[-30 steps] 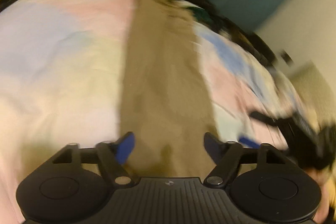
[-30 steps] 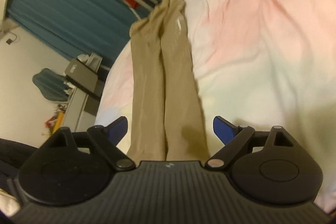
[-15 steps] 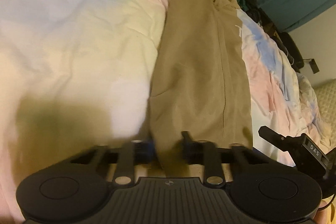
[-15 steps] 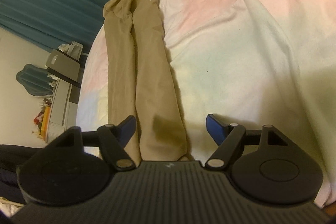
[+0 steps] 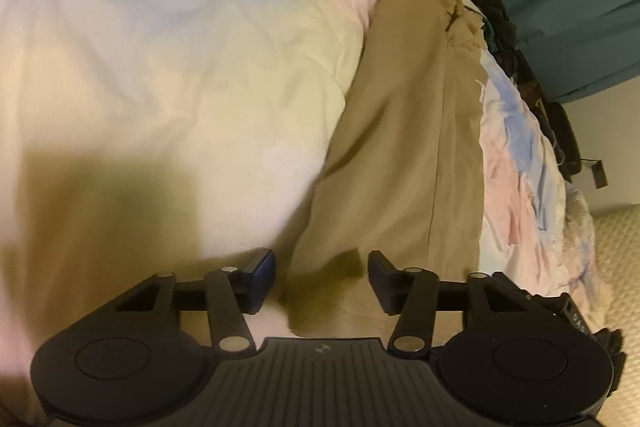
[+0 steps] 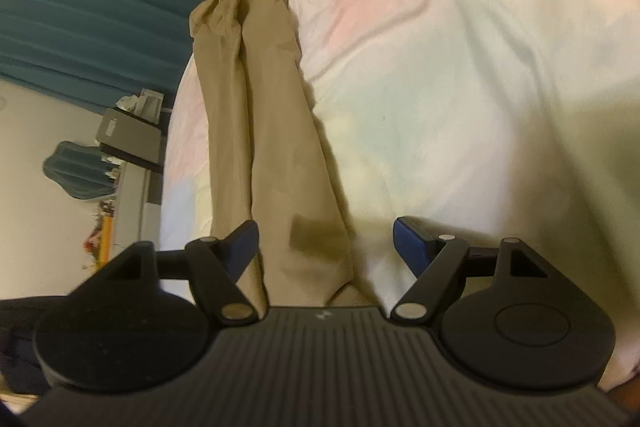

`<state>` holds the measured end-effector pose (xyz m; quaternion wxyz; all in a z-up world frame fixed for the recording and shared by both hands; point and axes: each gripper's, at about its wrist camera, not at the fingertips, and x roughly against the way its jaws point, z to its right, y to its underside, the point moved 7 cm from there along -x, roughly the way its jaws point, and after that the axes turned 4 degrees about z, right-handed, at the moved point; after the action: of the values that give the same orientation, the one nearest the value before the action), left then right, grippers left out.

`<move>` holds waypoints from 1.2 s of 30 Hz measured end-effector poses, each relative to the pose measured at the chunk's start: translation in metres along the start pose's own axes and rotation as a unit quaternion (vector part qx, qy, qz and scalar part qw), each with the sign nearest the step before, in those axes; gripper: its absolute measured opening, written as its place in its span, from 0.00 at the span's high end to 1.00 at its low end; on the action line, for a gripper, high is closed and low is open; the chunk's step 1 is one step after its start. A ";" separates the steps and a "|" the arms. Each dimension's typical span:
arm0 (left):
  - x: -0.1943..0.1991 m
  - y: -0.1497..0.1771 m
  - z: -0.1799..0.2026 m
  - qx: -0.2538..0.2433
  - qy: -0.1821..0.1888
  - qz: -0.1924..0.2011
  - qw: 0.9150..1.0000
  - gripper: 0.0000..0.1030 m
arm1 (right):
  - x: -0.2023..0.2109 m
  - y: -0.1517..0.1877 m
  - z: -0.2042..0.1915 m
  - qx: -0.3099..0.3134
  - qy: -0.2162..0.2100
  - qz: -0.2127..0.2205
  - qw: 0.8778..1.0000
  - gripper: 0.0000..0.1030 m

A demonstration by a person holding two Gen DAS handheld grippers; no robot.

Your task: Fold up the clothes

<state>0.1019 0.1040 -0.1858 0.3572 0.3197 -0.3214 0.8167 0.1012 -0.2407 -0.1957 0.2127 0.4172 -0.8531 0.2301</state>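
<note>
Khaki trousers (image 5: 404,155) lie lengthwise on bed (image 5: 160,67), legs together (not yet folded across); left gripper (image 5: 322,281) and right gripper (image 6: 325,245) gape, nothing held.

The trousers (image 5: 404,155) are plain khaki tan. The duvet (image 5: 168,59) shows pastel pink, blue and yellow patches. The curtain (image 6: 80,7) is teal; the pads (image 6: 412,241) are blue.
</note>
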 end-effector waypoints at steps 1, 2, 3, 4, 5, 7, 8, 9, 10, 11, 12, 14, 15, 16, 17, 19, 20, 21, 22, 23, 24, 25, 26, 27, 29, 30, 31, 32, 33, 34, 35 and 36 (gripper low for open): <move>-0.004 0.001 0.000 0.004 0.006 -0.008 1.000 0.46 | -0.001 0.001 0.000 -0.005 -0.006 -0.006 1.000 0.26; -0.007 0.003 0.001 0.007 0.013 -0.017 1.000 0.46 | -0.001 0.001 -0.001 -0.008 -0.015 -0.009 1.000 0.26; -0.009 0.006 0.002 0.008 0.018 -0.024 1.000 0.48 | 0.001 0.000 -0.004 -0.014 -0.030 -0.004 0.999 0.30; -0.010 0.008 0.003 0.005 0.019 -0.029 0.999 0.49 | 0.001 0.000 -0.005 -0.011 -0.031 -0.006 0.999 0.32; -0.010 0.009 0.003 0.001 0.017 -0.030 0.999 0.49 | 0.000 0.002 -0.006 -0.006 -0.030 -0.010 0.999 0.32; -0.011 0.012 0.004 -0.005 0.014 -0.033 0.999 0.62 | -0.002 0.004 -0.007 0.003 -0.027 -0.017 1.000 0.32; -0.011 0.013 0.003 -0.003 0.013 -0.033 0.999 0.66 | -0.005 0.007 -0.006 0.007 -0.019 -0.025 0.999 0.33; -0.011 0.013 0.001 0.002 0.012 -0.031 0.999 0.70 | -0.007 0.009 -0.007 0.016 -0.015 -0.031 0.999 0.34; -0.011 0.013 -0.001 0.007 0.012 -0.030 0.999 0.76 | -0.008 0.012 -0.008 0.025 -0.012 -0.036 0.999 0.33; -0.010 0.014 -0.002 0.009 0.013 -0.028 0.999 0.78 | -0.008 0.015 -0.010 0.030 -0.016 -0.043 0.998 0.32; -0.008 0.014 -0.001 0.009 0.015 -0.024 1.000 0.85 | -0.009 0.017 -0.013 0.035 -0.021 -0.050 0.998 0.32; -0.004 0.015 0.000 0.004 0.020 -0.013 1.000 0.88 | -0.012 0.027 -0.018 0.031 -0.038 -0.081 0.996 0.40; -0.001 0.016 0.001 0.001 0.023 -0.006 1.000 0.89 | -0.012 0.032 -0.019 0.043 -0.031 -0.085 0.995 0.48; 0.003 0.016 0.002 -0.001 0.029 0.000 1.000 0.90 | -0.012 0.037 -0.021 0.058 -0.020 -0.086 0.994 0.53; 0.007 0.017 0.003 -0.001 0.039 0.005 0.999 0.90 | -0.009 0.035 -0.019 0.056 -0.011 -0.079 0.995 0.73; 0.014 0.015 0.005 0.005 0.062 0.011 0.998 0.92 | -0.002 0.029 -0.015 0.045 0.006 -0.061 0.997 0.85; 0.020 0.012 0.007 0.015 0.076 0.015 0.997 0.92 | 0.003 0.026 -0.017 0.045 0.007 -0.054 0.998 0.87; 0.027 0.010 0.008 0.028 0.091 0.022 0.995 0.92 | 0.008 0.023 -0.020 0.046 0.007 -0.047 0.998 0.89; 0.035 0.008 0.011 0.037 0.106 0.030 0.993 0.92 | 0.014 0.020 -0.026 0.049 -0.001 -0.041 0.998 0.89; 0.044 0.006 0.015 0.039 0.117 0.040 0.992 0.93 | 0.024 0.016 -0.035 0.051 -0.016 -0.033 0.998 0.90; 0.053 0.003 0.020 0.040 0.124 0.050 0.990 0.93 | 0.036 0.012 -0.045 0.056 -0.028 -0.023 0.998 0.90; 0.063 0.000 0.025 0.041 0.134 0.058 0.988 0.93 | 0.048 0.007 -0.055 0.062 -0.040 -0.012 0.997 0.90; 0.073 -0.002 0.032 0.043 0.146 0.063 0.986 0.93 | 0.062 0.000 -0.066 0.068 -0.050 -0.001 0.996 0.90; 0.083 -0.003 0.040 0.042 0.157 0.069 0.984 0.93 | 0.076 -0.007 -0.076 0.074 -0.061 0.011 0.995 0.90; 0.105 -0.003 0.057 0.035 0.180 0.082 0.980 0.94 | 0.105 -0.019 -0.097 0.090 -0.080 0.033 0.992 0.91; 0.116 -0.002 0.066 0.030 0.190 0.088 0.977 0.94 | 0.119 -0.021 -0.105 0.100 -0.088 0.041 0.990 0.91; 0.126 0.001 0.074 0.023 0.197 0.092 0.976 0.94 | 0.133 -0.023 -0.113 0.110 -0.094 0.048 0.988 0.91; 0.136 0.007 0.080 0.013 0.202 0.097 0.975 0.94 | 0.145 -0.020 -0.117 0.120 -0.097 0.053 0.987 0.91; 0.145 0.015 0.084 0.005 0.205 0.101 0.974 0.94 | 0.156 -0.017 -0.120 0.131 -0.100 0.056 0.985 0.91; 0.153 0.027 0.085 0.001 0.205 0.103 0.973 0.94 | 0.168 -0.014 -0.124 0.142 -0.102 0.060 0.983 0.91; 0.160 0.038 0.085 -0.004 0.205 0.105 0.973 0.94 | 0.175 -0.007 -0.120 0.145 -0.101 0.060 0.982 0.91; 0.168 0.050 0.085 -0.008 0.205 0.107 0.973 0.94 | 0.182 0.001 -0.116 0.147 -0.099 0.060 0.982 0.91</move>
<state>-0.0036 0.0763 -0.0242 0.3286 0.1060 -0.2806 0.8956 0.0179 -0.2856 -0.0019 0.0495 0.4125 -0.8501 0.3235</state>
